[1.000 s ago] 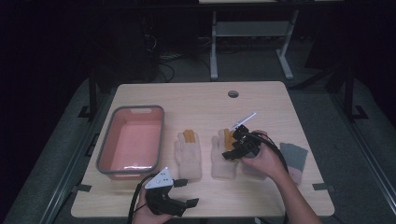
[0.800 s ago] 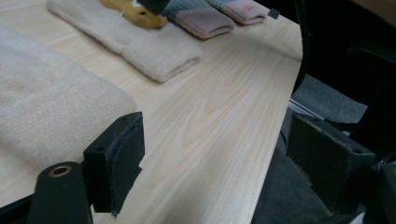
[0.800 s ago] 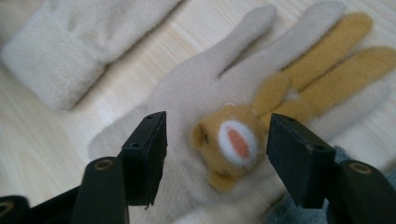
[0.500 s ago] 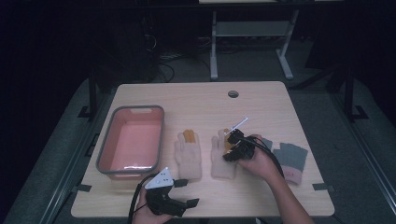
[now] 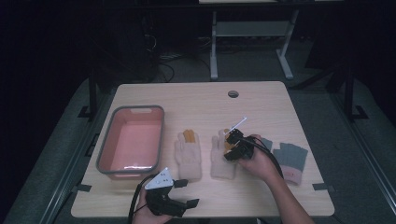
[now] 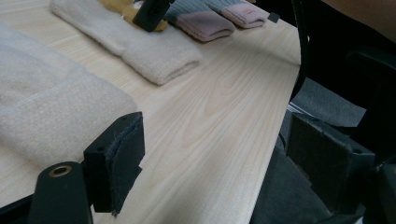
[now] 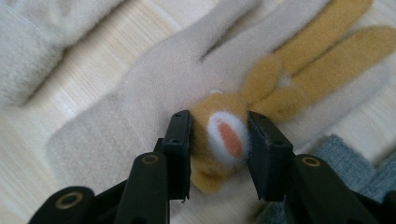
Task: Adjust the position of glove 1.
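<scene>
Two cream gloves lie side by side mid-table, the left glove and the right glove. A tan plush figure with a white and orange patch sits on the right glove. My right gripper points down on it, and its jaws have just been closing. In the right gripper view the right gripper has both pads pressed against the figure's sides. My left gripper rests open at the table's front edge. The left gripper holds nothing, with the left glove's cuff beside one pad.
A pink bin with a grey rim stands at the table's left. A pair of grey gloves with pink cuffs lies right of my right hand. A cable hole is near the far edge.
The right gripper's jaws have closed in on the tan figure, and the hand has shifted slightly toward the near edge. The left gripper has stayed put.
</scene>
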Available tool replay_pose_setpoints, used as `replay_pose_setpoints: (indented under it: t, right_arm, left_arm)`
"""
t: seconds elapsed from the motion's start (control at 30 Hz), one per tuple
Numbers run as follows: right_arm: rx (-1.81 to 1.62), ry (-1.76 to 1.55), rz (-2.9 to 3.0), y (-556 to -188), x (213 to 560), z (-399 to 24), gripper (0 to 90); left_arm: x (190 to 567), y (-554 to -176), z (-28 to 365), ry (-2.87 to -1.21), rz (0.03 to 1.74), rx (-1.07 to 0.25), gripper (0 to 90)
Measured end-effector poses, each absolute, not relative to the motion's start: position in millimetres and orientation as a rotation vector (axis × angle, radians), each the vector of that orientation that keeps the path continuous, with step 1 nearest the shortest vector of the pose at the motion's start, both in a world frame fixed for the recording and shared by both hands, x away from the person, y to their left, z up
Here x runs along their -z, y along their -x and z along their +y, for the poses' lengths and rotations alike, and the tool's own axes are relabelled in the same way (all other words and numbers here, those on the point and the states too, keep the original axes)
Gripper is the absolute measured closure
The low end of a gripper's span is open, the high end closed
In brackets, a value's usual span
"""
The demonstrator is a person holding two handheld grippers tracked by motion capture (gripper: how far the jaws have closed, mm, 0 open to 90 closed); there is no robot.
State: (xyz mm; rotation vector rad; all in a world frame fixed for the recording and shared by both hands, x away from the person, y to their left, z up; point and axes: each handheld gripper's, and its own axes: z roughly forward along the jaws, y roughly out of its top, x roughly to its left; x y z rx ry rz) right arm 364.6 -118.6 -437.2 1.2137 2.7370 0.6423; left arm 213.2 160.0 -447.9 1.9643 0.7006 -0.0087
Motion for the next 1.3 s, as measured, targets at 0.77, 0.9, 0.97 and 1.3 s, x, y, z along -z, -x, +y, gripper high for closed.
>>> replay_pose_setpoints:
  t: [0.77,0.9,0.97,1.3]
  right_arm:
    - [-0.764,-1.140,2.738,-356.6,397.9,-113.7,64.4]
    - [-0.785,-1.100,2.736,-354.2,382.0,-107.0,64.4]
    - [-0.792,-1.071,2.740,-354.2,375.8,-103.3,64.4]
    - [-0.820,-0.941,2.783,-359.1,361.7,-69.3,64.3]
  left_arm:
    - [445.9,-211.5,164.0,-1.953,0.709,-0.012,20.2]
    - [445.4,-210.7,163.9,-1.938,0.716,-0.009,20.2]
    - [445.3,-211.1,164.4,-1.946,0.707,-0.009,20.2]
    - [444.1,-208.5,164.5,-1.944,0.705,-0.008,20.1]
